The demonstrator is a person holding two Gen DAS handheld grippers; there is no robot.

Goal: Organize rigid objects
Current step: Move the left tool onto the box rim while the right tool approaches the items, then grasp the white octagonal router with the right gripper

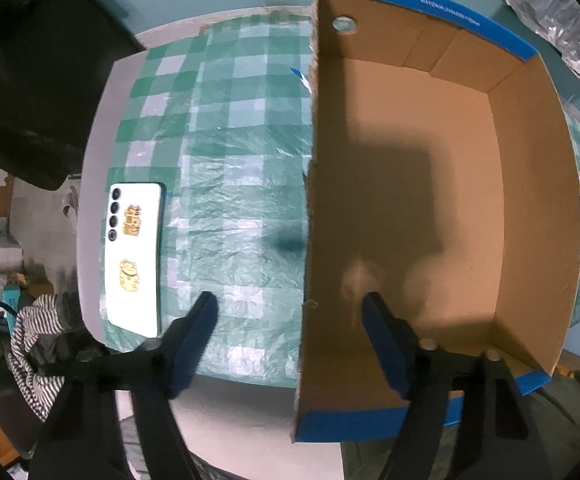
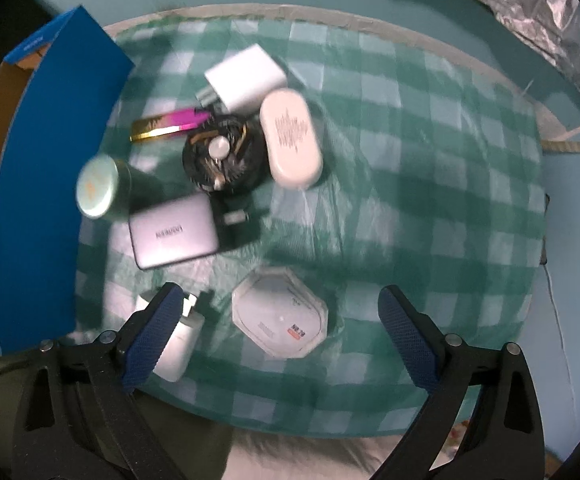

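In the left wrist view an empty cardboard box (image 1: pixel 430 184) with blue edges stands on the checked cloth. My left gripper (image 1: pixel 290 300) is open and straddles the box's left wall. A white phone (image 1: pixel 133 258) lies at the left. In the right wrist view my right gripper (image 2: pixel 278 296) is open and empty above a white octagonal box (image 2: pixel 280 316). Beyond it lie a silver power bank (image 2: pixel 172 236), a teal tin (image 2: pixel 100 186), a black round fan (image 2: pixel 222 156), a white oval case (image 2: pixel 292 138), a white charger (image 2: pixel 246 76), a pink and gold stick (image 2: pixel 170 124) and a white plug adapter (image 2: pixel 184 336).
The box's blue outer wall (image 2: pixel 46 184) stands at the left of the right wrist view. A green checked cloth (image 2: pixel 430 184) covers the round table. Crinkled foil (image 2: pixel 530 12) lies beyond the table's far right edge. Striped fabric (image 1: pixel 34 344) hangs off the near left.
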